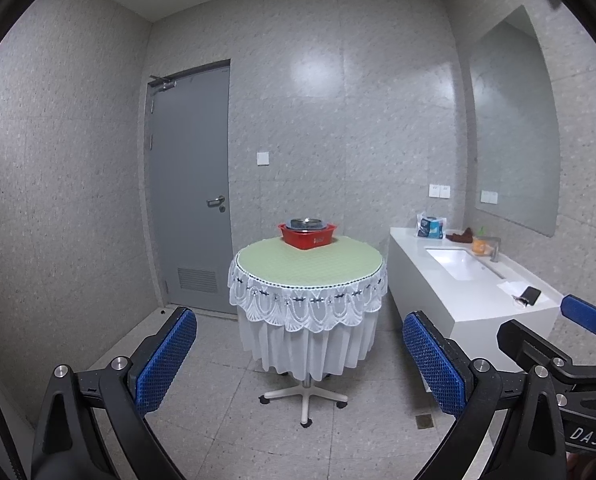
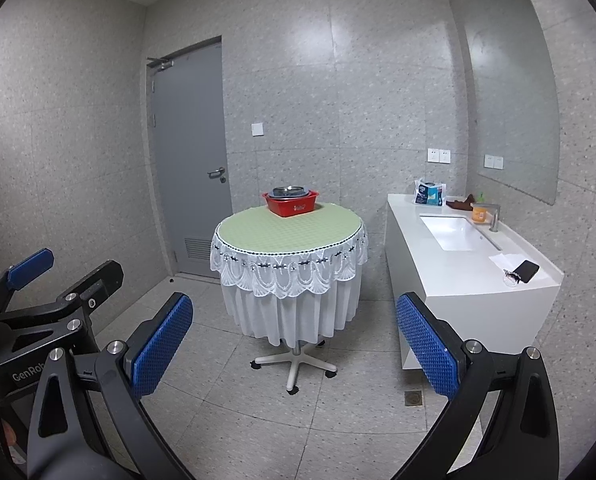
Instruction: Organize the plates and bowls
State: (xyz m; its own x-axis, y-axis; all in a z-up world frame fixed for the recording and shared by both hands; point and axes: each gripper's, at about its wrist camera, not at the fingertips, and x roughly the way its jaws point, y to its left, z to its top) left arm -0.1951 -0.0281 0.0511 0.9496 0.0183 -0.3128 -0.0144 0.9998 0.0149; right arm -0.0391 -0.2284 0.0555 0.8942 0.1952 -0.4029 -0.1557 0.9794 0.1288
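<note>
I hold the left gripper and right gripper spread wide, empty, well short of the red basin of metal bowls on the far counter.

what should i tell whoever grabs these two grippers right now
Left gripper: open, empty, held well short of the table.
Right gripper: open, empty, alongside it.
Shiny metal bowls sit stacked in the red plastic basket at the far edge of the round green-topped table.
Done: nothing visible yet.
Left: approach the table, then sort the dishes.
</note>
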